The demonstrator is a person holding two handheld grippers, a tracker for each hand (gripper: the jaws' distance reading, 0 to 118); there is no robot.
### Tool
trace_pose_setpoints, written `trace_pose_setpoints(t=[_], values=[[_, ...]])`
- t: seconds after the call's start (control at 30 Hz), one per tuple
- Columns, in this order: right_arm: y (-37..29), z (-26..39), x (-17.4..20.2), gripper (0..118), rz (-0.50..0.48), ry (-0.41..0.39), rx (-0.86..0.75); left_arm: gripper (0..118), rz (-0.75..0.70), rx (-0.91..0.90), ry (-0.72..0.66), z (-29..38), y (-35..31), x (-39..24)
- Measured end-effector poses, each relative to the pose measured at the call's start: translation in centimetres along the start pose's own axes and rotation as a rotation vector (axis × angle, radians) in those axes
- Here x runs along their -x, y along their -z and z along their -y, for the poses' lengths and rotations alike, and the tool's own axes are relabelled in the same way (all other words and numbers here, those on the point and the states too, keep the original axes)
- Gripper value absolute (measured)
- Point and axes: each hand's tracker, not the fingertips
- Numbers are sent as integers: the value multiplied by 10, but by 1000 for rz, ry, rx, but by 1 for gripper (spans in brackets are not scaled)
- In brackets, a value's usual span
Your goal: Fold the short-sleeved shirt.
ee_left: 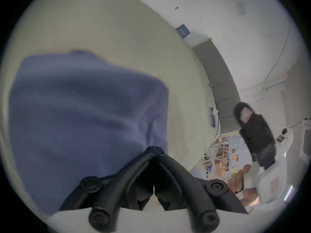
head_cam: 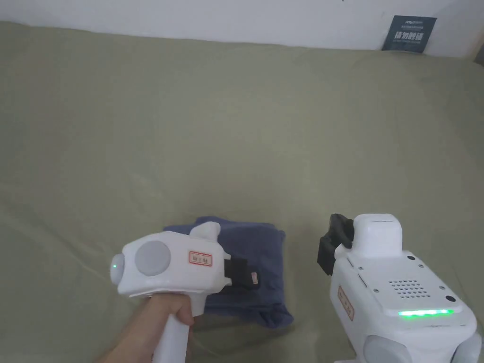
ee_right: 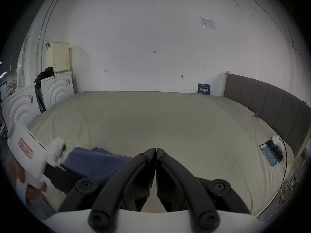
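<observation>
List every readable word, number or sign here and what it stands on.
Dark card against the wall: white characters, too blurred to read.
Red-edged sticker on the left gripper: too small.
Side sticker on the right gripper: too small.
Paper sheet on the wall: too small.

I am counting one blue short-sleeved shirt (head_cam: 257,255), lying folded on one bed sheet (head_cam: 236,132). I am seeing two handheld grippers, the left gripper (head_cam: 250,278) and the right gripper (head_cam: 331,246), each showing two black jaws pressed together. One hand (head_cam: 158,312) is showing in the head view. One dark sign (head_cam: 409,34) is leaning against the wall. I am counting two phones (ee_right: 271,154), two white washing machines (ee_right: 55,88), one cream laundry basket (ee_right: 58,57) and one grey headboard (ee_right: 269,105).
</observation>
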Motion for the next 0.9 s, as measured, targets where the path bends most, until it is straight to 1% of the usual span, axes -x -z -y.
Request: trace_pose_setpoints(t=[0.07, 0.23, 0.3, 0.4, 0.43, 0.5, 0.57, 0.63, 0.73, 0.8, 0.87, 0.9], values=[[2, -1, 7, 6, -19, -11, 1, 0, 9, -41, 7, -4, -27, 0], [11, -2, 35, 6, -101, -30, 53, 0, -109, -135, 30, -6, -82, 13], [21, 2, 49, 6, -134, -67, 133, 0, -144, -160, 24, -6, -95, 24], [38, 13, 65, 6, -198, -60, 214, 0, -247, -192, 18, -5, -111, 40], [45, 16, 69, 6, -217, -58, 278, 0, -265, -190, 15, -5, -115, 47], [57, 22, 75, 6, -195, -54, 406, 0, -313, -196, 3, -5, -122, 58], [69, 30, 76, 6, -197, -36, 482, 0, -340, -198, 0, -5, -126, 66], [78, 38, 76, 6, -179, -28, 525, 0, -330, -190, -11, -7, -128, 75], [82, 42, 77, 6, -181, -22, 499, 1, -248, -135, -40, -12, -122, 87], [81, 42, 78, 6, -177, -36, 500, 2, -206, -114, -59, -18, -115, 95], [81, 42, 78, 6, -178, -39, 497, 7, -139, -96, -72, -23, -110, 99], [80, 42, 78, 6, -180, -39, 497, 14, -79, -88, -79, -25, -108, 103]])
